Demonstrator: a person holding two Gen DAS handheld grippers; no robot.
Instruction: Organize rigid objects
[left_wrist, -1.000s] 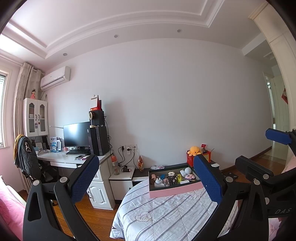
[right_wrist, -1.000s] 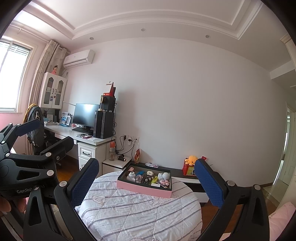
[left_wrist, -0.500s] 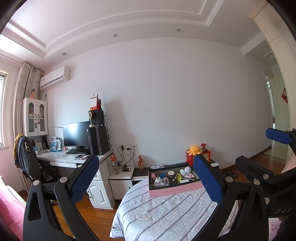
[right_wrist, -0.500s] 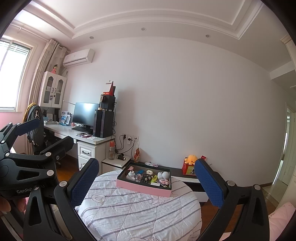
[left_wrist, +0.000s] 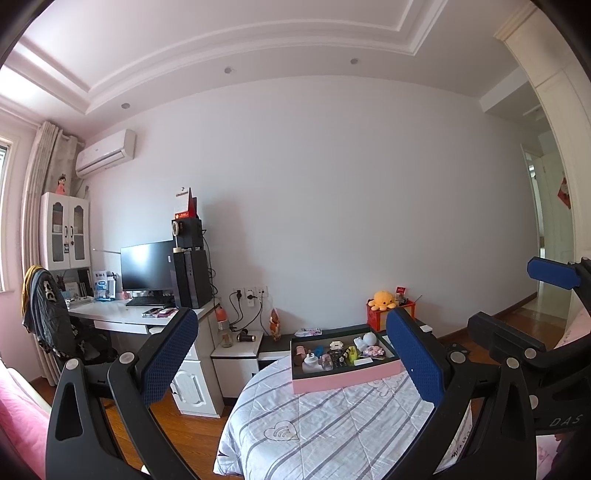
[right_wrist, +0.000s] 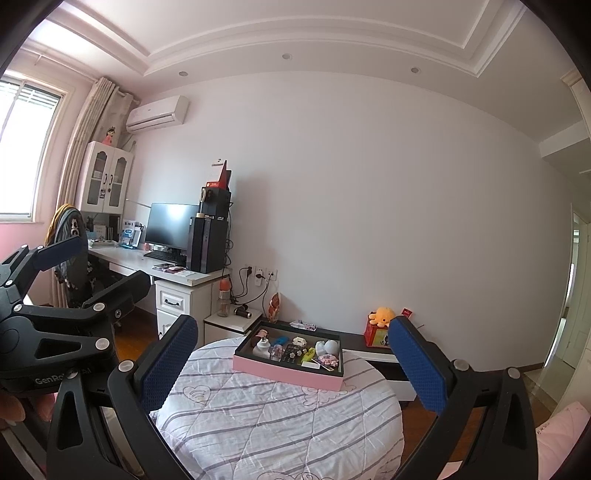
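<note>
A pink tray with a dark inside (left_wrist: 343, 382) (right_wrist: 284, 373) stands at the far side of a round table under a striped quilted cloth (left_wrist: 332, 428) (right_wrist: 280, 413). It holds several small objects, among them a white bottle (right_wrist: 263, 347) and a white round piece (right_wrist: 330, 346). My left gripper (left_wrist: 295, 362) is open and empty, held well short of the tray. My right gripper (right_wrist: 291, 365) is open and empty too, also short of the tray. The right gripper also shows in the left wrist view (left_wrist: 517, 310); the left gripper also shows in the right wrist view (right_wrist: 70, 273).
A white desk (left_wrist: 147, 321) with a monitor (left_wrist: 147, 267) and black tower stands at the left, a chair (left_wrist: 48, 314) beside it. A low nightstand (left_wrist: 240, 354) and a red box with an orange plush (left_wrist: 384, 301) sit by the far wall. Wood floor surrounds the table.
Both views have shifted slightly: the tray sits a little lower and nearer in frame. Both grippers stay open and empty.
</note>
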